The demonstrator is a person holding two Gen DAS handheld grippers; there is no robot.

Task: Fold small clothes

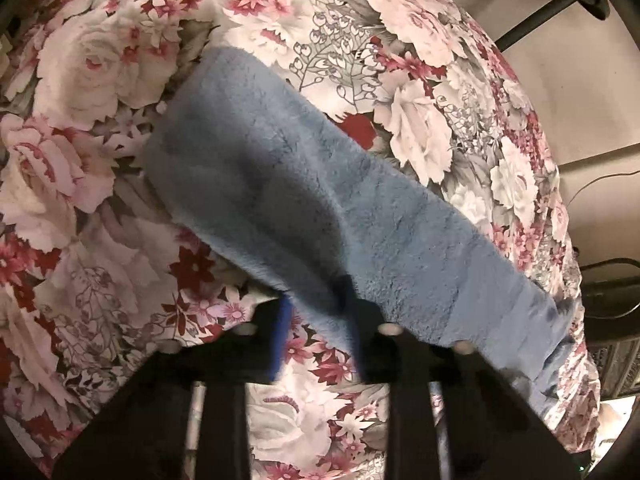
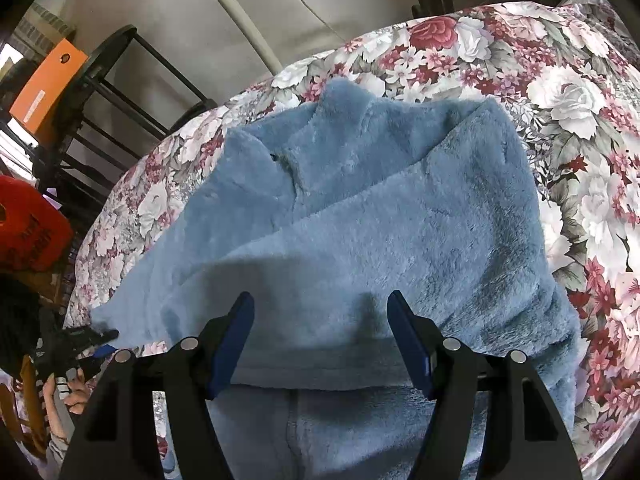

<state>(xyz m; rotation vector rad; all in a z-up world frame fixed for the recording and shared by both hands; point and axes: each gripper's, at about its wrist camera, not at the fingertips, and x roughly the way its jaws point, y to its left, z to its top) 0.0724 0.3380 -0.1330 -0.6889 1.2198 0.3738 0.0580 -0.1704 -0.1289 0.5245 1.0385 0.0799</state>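
Observation:
A light blue fleece garment (image 2: 380, 208) lies on a floral cloth (image 2: 580, 100), one sleeve folded across its body. My right gripper (image 2: 322, 312) hovers open over the near hem, its blue pads (image 2: 240, 320) wide apart and pinching nothing. In the left wrist view a blue sleeve (image 1: 304, 184) runs diagonally from upper left to lower right. My left gripper (image 1: 316, 312) is blurred at the sleeve's lower edge, one dark finger over the fleece and the blue pad (image 1: 282, 340) beside it. In the right wrist view the left gripper (image 2: 106, 338) pinches the sleeve end at far left.
The floral cloth (image 1: 100, 80) drapes over a rounded surface whose edge drops off at the right. A black metal rack (image 2: 120, 80) with an orange box (image 2: 48, 80) stands at the back left, with a red item (image 2: 28, 232) below. A person's hand (image 2: 72, 392) holds the left gripper.

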